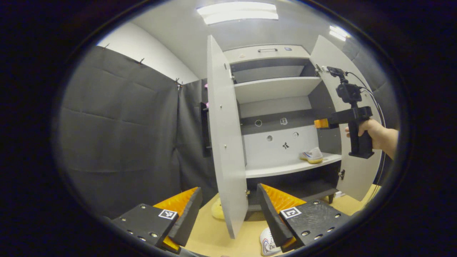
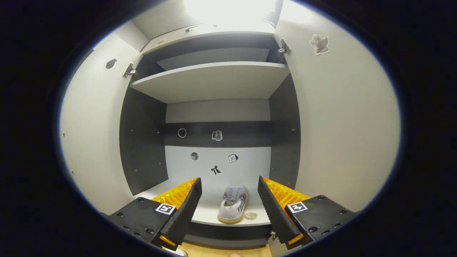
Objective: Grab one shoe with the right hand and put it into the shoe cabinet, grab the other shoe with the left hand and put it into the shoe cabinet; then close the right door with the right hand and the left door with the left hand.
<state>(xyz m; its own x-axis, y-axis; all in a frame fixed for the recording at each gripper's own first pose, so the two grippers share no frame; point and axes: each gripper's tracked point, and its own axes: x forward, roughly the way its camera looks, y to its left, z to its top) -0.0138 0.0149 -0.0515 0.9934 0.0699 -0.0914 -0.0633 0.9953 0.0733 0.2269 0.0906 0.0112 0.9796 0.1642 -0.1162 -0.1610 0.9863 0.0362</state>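
Two shoes are in sight, one already inside the shoe cabinet point(image 1: 275, 89) and one not yet there. The first shoe point(image 2: 234, 205), white with a yellow sole and coloured stripes on its side, rests on the lower shelf point(image 2: 207, 214) toward the right side, heel facing outward in the right gripper view, with a small round thing just beside it on the shelf. In the left gripper view that same shoe point(image 1: 312, 155) lies near the shelf's right end. The second shoe point(image 1: 268, 242) lies on the light wooden floor point(image 1: 214, 235) in front of the cabinet, just below the left tool point(image 1: 228, 210) and partly hidden by its right finger. A pale yellow object sits on the floor behind the bottom edge of the left door point(image 1: 225, 142).

Both doors stand open; the right door point(image 1: 351, 107) swings out to the right, and its inner face carries a small sticker in the right gripper view. The left tool has its fingers spread wide apart and holds nothing. The right tool point(image 2: 228, 200) also has its fingers apart, empty, pointing into the cabinet with the shelved shoe seen between them. In the left gripper view a hand point(image 1: 375, 134) grips the right tool's handle at the height of the middle compartment, just in front of the right door.
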